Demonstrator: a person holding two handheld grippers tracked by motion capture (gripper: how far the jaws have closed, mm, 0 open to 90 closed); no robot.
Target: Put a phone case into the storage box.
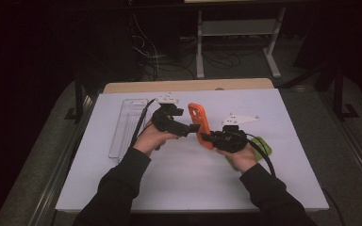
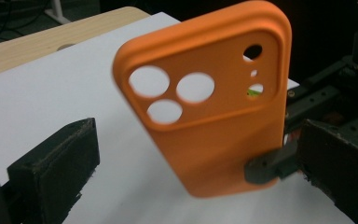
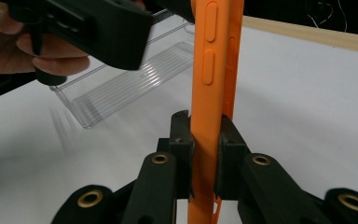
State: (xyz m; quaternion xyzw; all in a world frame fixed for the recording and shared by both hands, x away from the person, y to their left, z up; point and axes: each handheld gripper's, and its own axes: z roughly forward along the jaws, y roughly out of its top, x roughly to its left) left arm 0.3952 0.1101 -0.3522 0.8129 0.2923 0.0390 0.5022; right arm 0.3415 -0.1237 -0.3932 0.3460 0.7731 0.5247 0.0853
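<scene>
Nearest in the right gripper view, the right gripper (image 3: pixel 205 154) has its two black jaws clamped on the lower end of an orange phone case (image 3: pixel 208 93), pads pressed flat on either face; the bottom of the case is cut off by the frame edge. The case is seen edge-on there, standing upright with its long axis vertical and its moulded side buttons facing the camera. In the left gripper view the left gripper (image 2: pixel 200 172) has its jaws wide apart either side of the case (image 2: pixel 214 112), touching nothing; a lower corner of the case is hidden behind a black pad of the right gripper. The camera cut-outs sit at the top end. From the high view the case (image 1: pixel 199 117) is held up off the white table (image 1: pixel 188 183) between both grippers, upper end tilted away from the person. Farther off, at the left, lies a clear plastic tray (image 1: pixel 128 123), its outline faint against the white. A green object (image 1: pixel 263 147) is mostly hidden behind the right hand (image 1: pixel 241 157).
</scene>
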